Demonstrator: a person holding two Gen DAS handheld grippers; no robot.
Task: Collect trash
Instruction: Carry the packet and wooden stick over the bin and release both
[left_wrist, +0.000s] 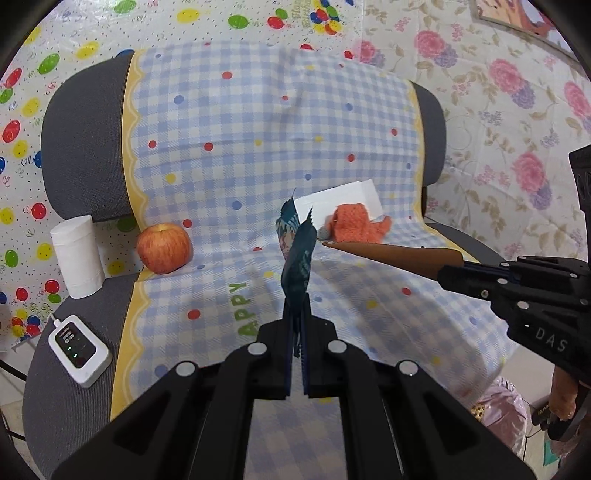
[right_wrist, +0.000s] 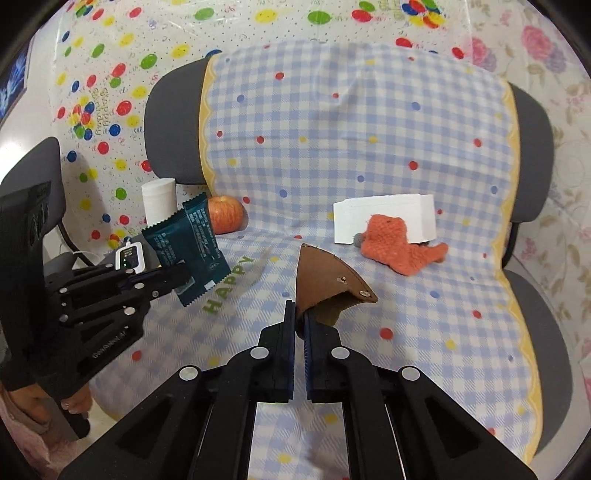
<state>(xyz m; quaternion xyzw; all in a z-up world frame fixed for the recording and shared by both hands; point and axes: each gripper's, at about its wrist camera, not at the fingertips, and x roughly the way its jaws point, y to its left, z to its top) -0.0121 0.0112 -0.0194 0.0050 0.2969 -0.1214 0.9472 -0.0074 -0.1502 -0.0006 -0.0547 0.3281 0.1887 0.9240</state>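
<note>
**Both grippers loaded with trash above the chair**

While I hover over the checked cloth (left_wrist: 229, 155), my left gripper (left_wrist: 295, 314) is clamped on a dark teal wrapper (right_wrist: 190, 243), lifted clear. My right gripper (right_wrist: 300, 314) pinches a brown cardboard piece (right_wrist: 325, 277). Far behind, apple (left_wrist: 164, 248), tissue box (right_wrist: 384, 214) and orange knitted toy (right_wrist: 399, 247) look like keepers.

This looks like a room in a home. A grey chair (left_wrist: 74, 140) is covered with a blue checked cloth (left_wrist: 258, 122) with coloured dots. The walls carry balloon-print sheeting (left_wrist: 33, 110) and flowered wallpaper (left_wrist: 509, 110). On the seat lie an apple (left_wrist: 164, 248), a paper roll (left_wrist: 77, 256) and an orange knitted toy (left_wrist: 356, 224).
</note>
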